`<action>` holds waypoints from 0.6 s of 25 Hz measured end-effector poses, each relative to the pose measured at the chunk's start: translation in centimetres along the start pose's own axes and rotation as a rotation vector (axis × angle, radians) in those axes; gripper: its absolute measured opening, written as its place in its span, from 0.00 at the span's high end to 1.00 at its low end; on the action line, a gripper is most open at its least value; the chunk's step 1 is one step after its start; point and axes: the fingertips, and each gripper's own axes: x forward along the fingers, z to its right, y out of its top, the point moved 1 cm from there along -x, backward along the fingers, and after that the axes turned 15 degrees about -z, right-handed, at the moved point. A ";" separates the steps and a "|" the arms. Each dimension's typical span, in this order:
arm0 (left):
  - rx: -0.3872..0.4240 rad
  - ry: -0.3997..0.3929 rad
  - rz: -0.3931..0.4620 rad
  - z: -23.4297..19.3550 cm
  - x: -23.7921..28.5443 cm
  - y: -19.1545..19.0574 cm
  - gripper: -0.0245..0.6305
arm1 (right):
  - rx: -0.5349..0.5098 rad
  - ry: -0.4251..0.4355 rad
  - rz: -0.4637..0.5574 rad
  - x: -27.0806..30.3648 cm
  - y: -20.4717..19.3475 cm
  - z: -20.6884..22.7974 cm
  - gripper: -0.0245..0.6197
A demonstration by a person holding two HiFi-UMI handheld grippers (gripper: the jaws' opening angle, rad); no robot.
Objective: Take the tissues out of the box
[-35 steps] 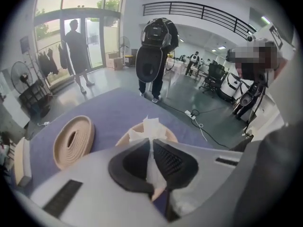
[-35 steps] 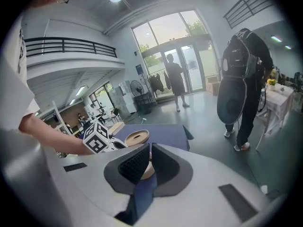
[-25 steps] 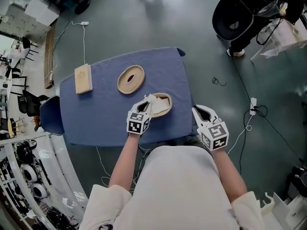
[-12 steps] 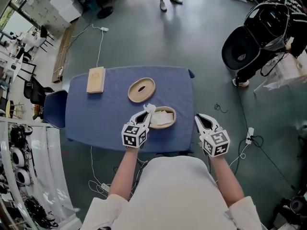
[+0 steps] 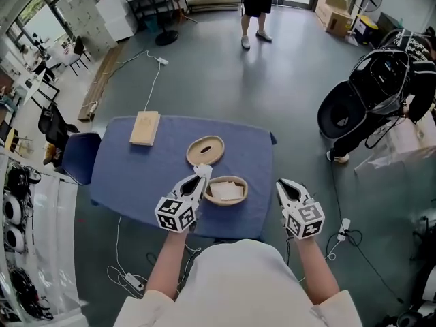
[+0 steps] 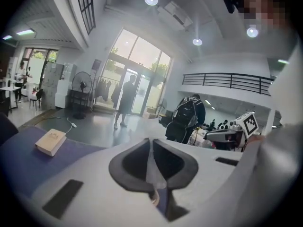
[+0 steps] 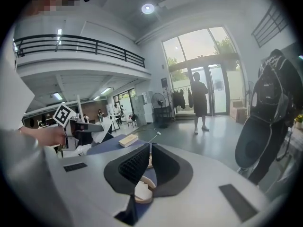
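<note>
An open oval wooden box (image 5: pixel 226 190) with white tissues inside sits on the blue table (image 5: pixel 136 176), near its front edge. Its oval lid (image 5: pixel 205 150) lies just behind it. My left gripper (image 5: pixel 199 175) hovers at the box's left rim, shut on a white tissue (image 5: pixel 202 169). In the left gripper view that tissue (image 6: pixel 152 171) shows as a thin white strip pinched in the left gripper (image 6: pixel 151 161). My right gripper (image 5: pixel 289 188) hangs off the table's right edge, shut and holding nothing. In its own view the right gripper (image 7: pixel 147 163) looks toward the left gripper (image 7: pixel 87 126).
A rectangular wooden block (image 5: pixel 144 128) lies at the table's far left corner. A blue chair (image 5: pixel 76 161) stands against the left side. A black chair with a backpack (image 5: pixel 371 90) stands to the right. A person (image 5: pixel 256 5) stands further back. Cables trail on the floor.
My left gripper has drawn left, away from over the box, with the tissue still in it. The head view has tilted up to take in more of the room. The right gripper has kept its place.
</note>
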 end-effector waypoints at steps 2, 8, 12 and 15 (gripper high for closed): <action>-0.004 0.007 0.038 0.1 -1.4 0.9 0.92 | -0.020 0.004 0.011 -0.3 0.8 -0.2 0.90; -0.033 0.015 0.145 0.6 -5.9 3.1 0.92 | -0.052 0.030 0.073 -1.8 4.0 -1.4 0.90; -0.077 0.004 0.220 0.7 -8.6 3.9 0.92 | -0.068 0.047 0.123 -3.0 5.9 -2.3 0.90; -0.078 0.018 0.271 0.4 -10.5 4.6 0.92 | -0.086 0.047 0.150 -3.6 7.1 -3.0 0.90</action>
